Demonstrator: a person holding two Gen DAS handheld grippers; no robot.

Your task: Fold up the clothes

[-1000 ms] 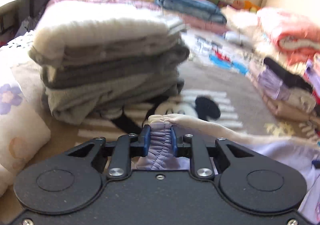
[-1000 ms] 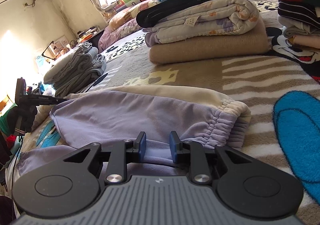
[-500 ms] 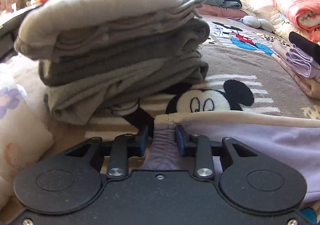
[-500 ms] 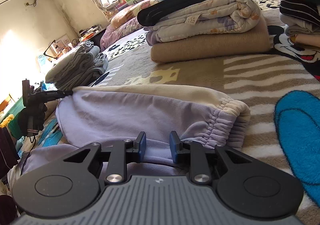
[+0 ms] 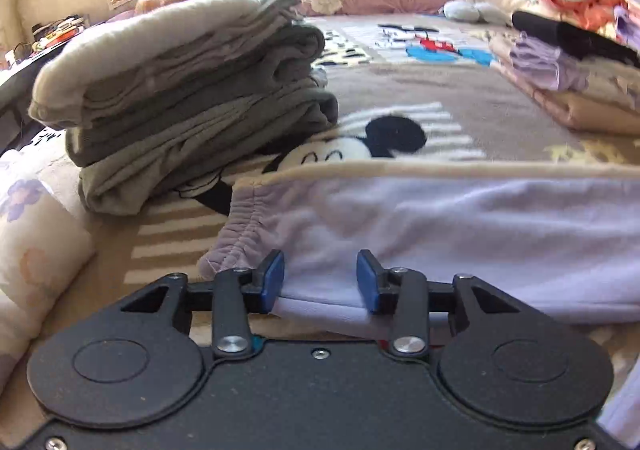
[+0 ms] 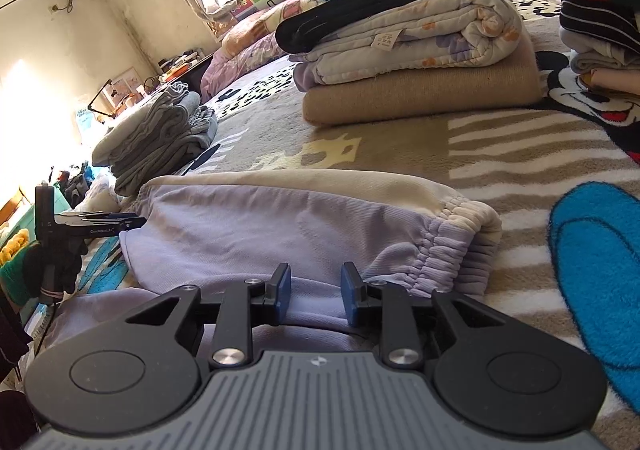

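The lilac trousers (image 5: 460, 234) lie folded on the bed (image 5: 460, 98), just ahead of both our claws, their long axis running crosswise to each. Our left claw (image 5: 320, 276) stands open at the hem end, the fabric edge lying between its blue pads (image 5: 272, 278) but not pinched. Our right claw (image 6: 314, 288) is open too, near the gathered waistband (image 6: 456, 246). We judge each claw equally near its own end. Beyond our left claw sits a grey stack (image 5: 180, 90); beyond our right, folded quilts (image 6: 412, 58).
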